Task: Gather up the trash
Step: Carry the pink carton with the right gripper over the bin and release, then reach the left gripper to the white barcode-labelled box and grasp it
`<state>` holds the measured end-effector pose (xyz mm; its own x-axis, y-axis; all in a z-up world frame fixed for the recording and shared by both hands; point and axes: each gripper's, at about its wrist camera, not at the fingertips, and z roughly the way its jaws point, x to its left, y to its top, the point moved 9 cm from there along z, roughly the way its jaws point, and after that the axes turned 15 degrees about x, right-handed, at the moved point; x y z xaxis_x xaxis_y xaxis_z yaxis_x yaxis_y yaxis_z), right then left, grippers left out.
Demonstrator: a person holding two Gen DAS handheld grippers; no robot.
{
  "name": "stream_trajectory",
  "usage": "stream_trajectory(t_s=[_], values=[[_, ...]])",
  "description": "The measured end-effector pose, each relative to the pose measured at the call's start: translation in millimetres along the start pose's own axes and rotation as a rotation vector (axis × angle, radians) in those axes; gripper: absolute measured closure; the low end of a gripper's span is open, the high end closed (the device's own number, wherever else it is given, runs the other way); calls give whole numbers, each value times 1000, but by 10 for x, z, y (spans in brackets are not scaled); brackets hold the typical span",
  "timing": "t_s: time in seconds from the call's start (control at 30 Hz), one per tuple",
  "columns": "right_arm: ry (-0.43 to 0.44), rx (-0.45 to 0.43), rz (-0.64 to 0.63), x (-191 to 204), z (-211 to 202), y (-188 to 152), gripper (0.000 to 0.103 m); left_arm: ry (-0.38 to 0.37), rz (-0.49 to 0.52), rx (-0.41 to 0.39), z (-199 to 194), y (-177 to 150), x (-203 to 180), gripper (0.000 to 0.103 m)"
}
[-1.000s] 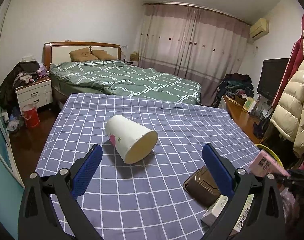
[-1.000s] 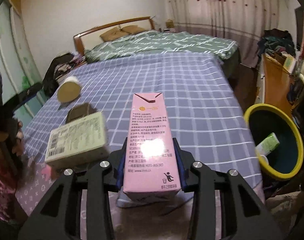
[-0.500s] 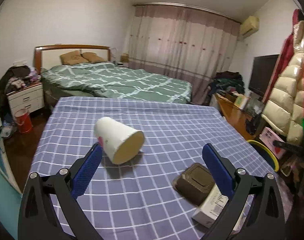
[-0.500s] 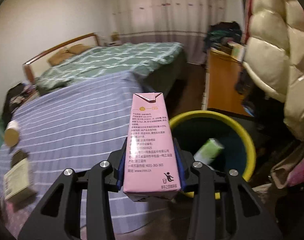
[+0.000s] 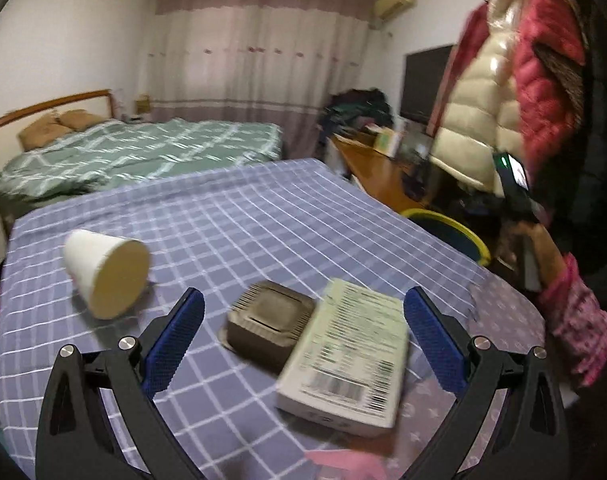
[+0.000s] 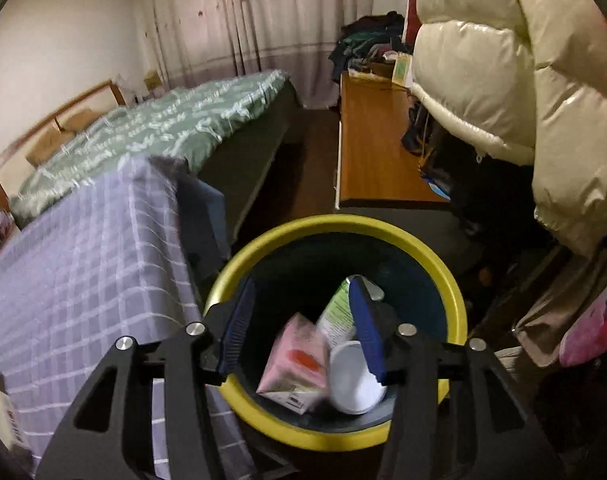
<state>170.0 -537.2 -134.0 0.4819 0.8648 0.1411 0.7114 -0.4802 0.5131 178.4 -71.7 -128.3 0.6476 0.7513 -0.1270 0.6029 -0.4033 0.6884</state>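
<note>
My right gripper [image 6: 301,282] hangs over the yellow-rimmed bin [image 6: 335,222], and its jaws are opening. The pink carton [image 6: 297,364] lies blurred inside the bin below the pads, free of them, beside a green carton [image 6: 337,316] and a white cup [image 6: 353,384]. My left gripper [image 5: 302,296] stands open and empty above the checked tablecloth [image 5: 263,220]. A brown box [image 5: 269,322] and a pale labelled box [image 5: 347,356] lie on the cloth between its fingers' lines. A white paper cup [image 5: 103,272] lies on its side to the left.
A green bed [image 5: 143,152] stands beyond the table. A wooden desk [image 6: 367,152] and hanging puffer coats [image 6: 503,80] crowd the bin's right side. The person's hand and pink sleeve [image 5: 575,312] reach over the bin [image 5: 455,224] at the table's right edge.
My right gripper swung from the table to above the bin and let go of the pink carton, which dropped in. My left gripper turned right, off the cup and toward the two boxes.
</note>
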Motion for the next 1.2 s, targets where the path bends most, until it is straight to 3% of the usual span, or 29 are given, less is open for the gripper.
stream_trajectory(t_s=[0.13,0.3,0.5,0.67,0.8,1.07,1.13,1.2], values=[[52,-69,-18,255,-239,6,51,-84,52,68,130,-71,-175,5],[72,-134,-55,590,-378,29,47,-116,71,140,273,-147,-272,5],[95,-96,-79,773,-233,17,46,-181,67,237,400,-294,-309,5],[99,-104,-56,735,-206,33,46,-189,110,301,504,-377,-447,5],[109,-92,-55,750,-152,13,45,-166,152,341,541,-432,-637,5],[120,-98,-59,750,-140,6,44,-72,92,383,798,-226,-650,6],[125,-95,-56,742,-130,8,44,-58,98,401,857,-214,-664,18],[130,-96,-56,744,-128,7,44,-31,101,424,918,-213,-646,24]])
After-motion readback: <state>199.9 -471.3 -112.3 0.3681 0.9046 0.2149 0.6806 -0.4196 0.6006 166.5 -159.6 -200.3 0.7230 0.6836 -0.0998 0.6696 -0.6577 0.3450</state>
